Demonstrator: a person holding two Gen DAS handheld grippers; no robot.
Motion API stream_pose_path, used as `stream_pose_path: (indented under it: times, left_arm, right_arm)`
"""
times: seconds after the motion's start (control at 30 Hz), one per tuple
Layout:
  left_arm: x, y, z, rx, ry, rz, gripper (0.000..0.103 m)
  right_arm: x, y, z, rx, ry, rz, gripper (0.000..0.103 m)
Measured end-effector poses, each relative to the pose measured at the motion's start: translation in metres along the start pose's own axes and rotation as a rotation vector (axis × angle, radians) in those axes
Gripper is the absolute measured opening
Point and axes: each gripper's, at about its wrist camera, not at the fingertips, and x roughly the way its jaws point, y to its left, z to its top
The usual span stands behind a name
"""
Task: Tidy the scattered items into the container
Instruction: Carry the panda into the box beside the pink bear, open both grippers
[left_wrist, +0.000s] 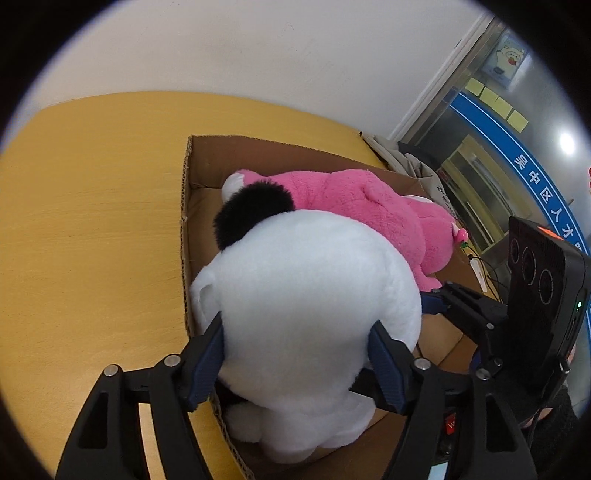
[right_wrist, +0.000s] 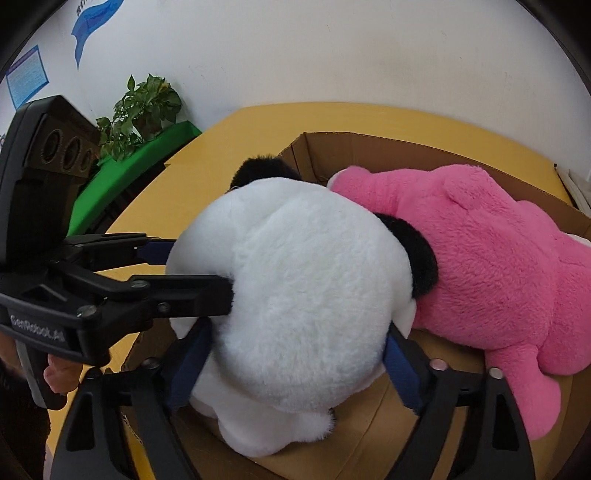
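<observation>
A white plush panda (left_wrist: 306, 317) with black ears is seated in the near end of an open cardboard box (left_wrist: 207, 158), which rests on a yellow table (left_wrist: 92, 206). The box wall is seen at 12 o'clock from the panda in both wrist views.

The left gripper (left_wrist: 297, 358) is clamped across the panda's white head. Its blue-padded fingers (left_wrist: 207, 365) are pressed into the fur on both sides, at 8 o'clock and 4 o'clock of the head in the left wrist view. The jaws are held wide by the bulk of the toy, with the fur dented at each pad.

The right gripper (right_wrist: 291, 363) is likewise closed on the same panda. Its blue pads (right_wrist: 186, 369) are sunk into the fur at 7 o'clock and 5 o'clock of the head in the right wrist view. In that view the left gripper is seen entering from 9 o'clock, one black finger buried in the fur.

A pink plush bear (right_wrist: 491, 266) is laid on its side inside the box, at 2 o'clock from the panda and touching it. One black panda ear (right_wrist: 413, 254) is pressed against the pink fur.

A potted plant (right_wrist: 140, 107) on a green surface is visible at 10 o'clock of the right wrist view, beyond the table edge.
</observation>
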Motion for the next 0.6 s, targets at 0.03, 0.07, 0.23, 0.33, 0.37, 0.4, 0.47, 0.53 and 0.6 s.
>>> stream_pose_path:
  times: [0.03,0.07,0.23,0.33,0.37,0.4,0.47,0.53,0.6]
  left_arm:
    - [-0.007,-0.004,0.000,0.005,-0.010,0.012,0.076]
    - [-0.017,-0.008,-0.002,0.012,-0.029,0.024,0.076]
    - [-0.094,-0.053,-0.022,0.059,-0.220,0.113,0.074]
    - [-0.139,-0.093,-0.050,0.063,-0.348,0.161,0.082]
    - [-0.147,-0.106,-0.060,0.058,-0.374,0.184,0.082]
    - [-0.153,-0.118,-0.072,0.050,-0.393,0.212,0.082]
    - [-0.156,-0.139,-0.091,0.036,-0.411,0.253,0.082]
    - [-0.152,-0.155,-0.107,0.024,-0.403,0.264,0.082]
    - [-0.149,-0.169,-0.115,0.027,-0.395,0.277,0.082]
  right_arm:
    - [-0.005,0.002,-0.002,0.000,-0.001,0.000,0.098]
    - [-0.012,0.006,-0.005,-0.003,-0.006,-0.001,0.099]
    - [-0.086,0.007,-0.032,-0.030,-0.157,-0.036,0.103]
    - [-0.139,0.007,-0.058,-0.016,-0.252,-0.078,0.103]
    - [-0.151,0.006,-0.065,-0.010,-0.275,-0.121,0.103]
    - [-0.162,0.005,-0.075,-0.006,-0.288,-0.181,0.103]
    - [-0.172,-0.001,-0.087,0.002,-0.286,-0.270,0.103]
    - [-0.179,-0.005,-0.095,0.016,-0.279,-0.337,0.103]
    - [-0.183,-0.008,-0.098,0.035,-0.278,-0.371,0.103]
